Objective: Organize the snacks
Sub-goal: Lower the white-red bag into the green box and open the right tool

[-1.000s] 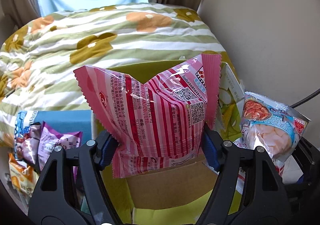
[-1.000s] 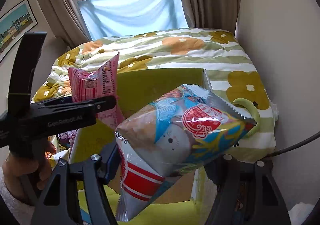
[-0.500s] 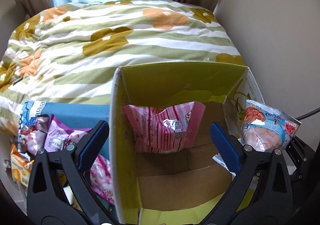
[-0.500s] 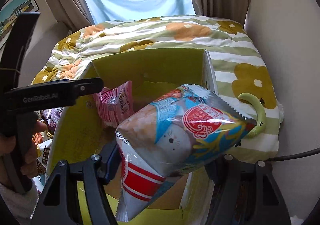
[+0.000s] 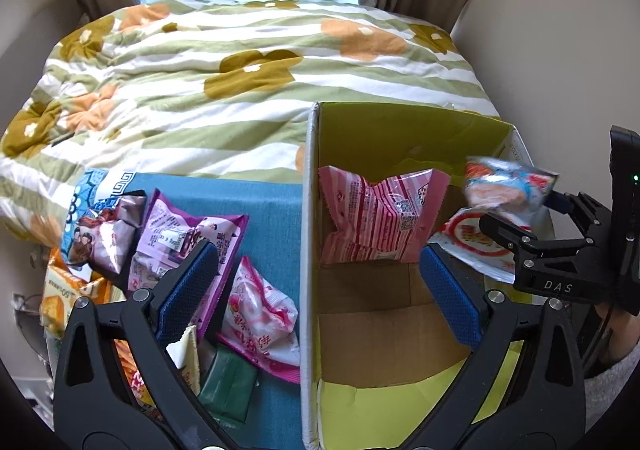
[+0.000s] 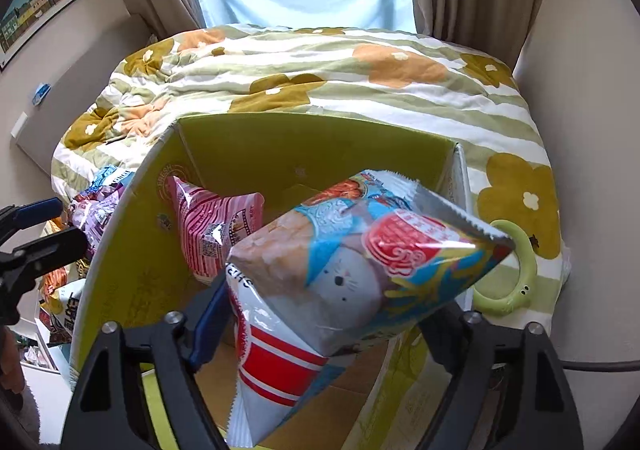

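Observation:
A yellow-green cardboard box (image 5: 412, 134) stands open on the bed; it also shows in the right wrist view (image 6: 280, 146). A pink striped snack bag (image 5: 380, 218) leans against the far wall inside it, also in the right wrist view (image 6: 216, 226). My left gripper (image 5: 316, 282) is open and empty, straddling the box's left wall. My right gripper (image 6: 320, 314) is shut on a blue and red cracker bag (image 6: 352, 274) and holds it over the box's right side; the bag also shows in the left wrist view (image 5: 504, 186).
Several loose snack packets (image 5: 176, 242) lie on a blue box lid (image 5: 264, 202) left of the box. A striped floral duvet (image 5: 248, 62) covers the bed behind. A green ring (image 6: 516, 270) lies right of the box. A wall is at the right.
My left gripper opened and let the pink striped bag drop into the box, then pulled back and to the left. My right gripper moved the cracker bag closer over the box.

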`<state>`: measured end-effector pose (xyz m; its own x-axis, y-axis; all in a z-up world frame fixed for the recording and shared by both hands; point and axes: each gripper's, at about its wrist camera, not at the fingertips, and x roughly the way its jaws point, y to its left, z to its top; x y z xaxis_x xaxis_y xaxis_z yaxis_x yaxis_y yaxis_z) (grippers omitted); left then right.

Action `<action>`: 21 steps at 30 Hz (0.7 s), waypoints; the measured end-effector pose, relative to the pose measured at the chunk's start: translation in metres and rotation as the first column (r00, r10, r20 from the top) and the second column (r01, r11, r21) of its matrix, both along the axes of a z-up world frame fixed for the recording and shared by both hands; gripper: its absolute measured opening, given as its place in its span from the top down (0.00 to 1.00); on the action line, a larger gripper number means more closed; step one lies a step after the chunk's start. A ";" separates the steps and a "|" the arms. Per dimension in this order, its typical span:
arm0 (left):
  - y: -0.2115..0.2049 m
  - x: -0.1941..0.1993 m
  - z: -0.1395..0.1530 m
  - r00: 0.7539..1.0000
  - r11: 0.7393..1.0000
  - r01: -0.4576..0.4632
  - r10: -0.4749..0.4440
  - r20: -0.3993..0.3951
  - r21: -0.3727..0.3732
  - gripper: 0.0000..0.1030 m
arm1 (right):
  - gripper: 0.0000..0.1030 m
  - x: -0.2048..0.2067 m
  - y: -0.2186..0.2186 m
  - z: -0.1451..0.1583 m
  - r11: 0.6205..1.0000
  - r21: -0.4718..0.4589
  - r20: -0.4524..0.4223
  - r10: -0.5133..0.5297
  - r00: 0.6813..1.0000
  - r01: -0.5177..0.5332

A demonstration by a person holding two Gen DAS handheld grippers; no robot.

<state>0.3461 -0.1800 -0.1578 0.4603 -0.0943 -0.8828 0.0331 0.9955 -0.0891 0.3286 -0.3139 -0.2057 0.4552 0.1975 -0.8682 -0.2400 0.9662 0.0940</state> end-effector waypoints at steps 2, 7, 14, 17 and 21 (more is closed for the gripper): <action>0.002 -0.005 -0.001 1.000 1.000 -0.006 0.006 -0.002 0.004 0.03 | 0.02 0.001 0.000 0.000 1.000 -0.024 0.014 0.001 1.000 0.000; 0.008 -0.017 -0.003 1.000 1.000 -0.014 0.014 -0.005 -0.011 0.03 | 0.02 -0.008 -0.010 0.004 0.999 0.001 0.013 -0.048 0.999 0.048; 0.008 -0.032 0.013 0.999 1.000 -0.020 0.020 0.029 -0.001 0.03 | 0.02 -0.025 -0.015 0.020 0.997 0.020 0.035 -0.075 0.997 0.074; 0.011 -0.043 0.028 0.998 0.999 -0.032 0.032 0.049 0.005 0.03 | 0.02 -0.033 -0.014 0.035 0.997 0.030 0.069 -0.077 0.995 0.075; 0.018 -0.060 0.050 0.996 0.999 -0.034 0.032 0.083 0.021 0.03 | 0.02 -0.044 -0.012 0.055 0.995 0.071 0.098 -0.082 0.992 0.075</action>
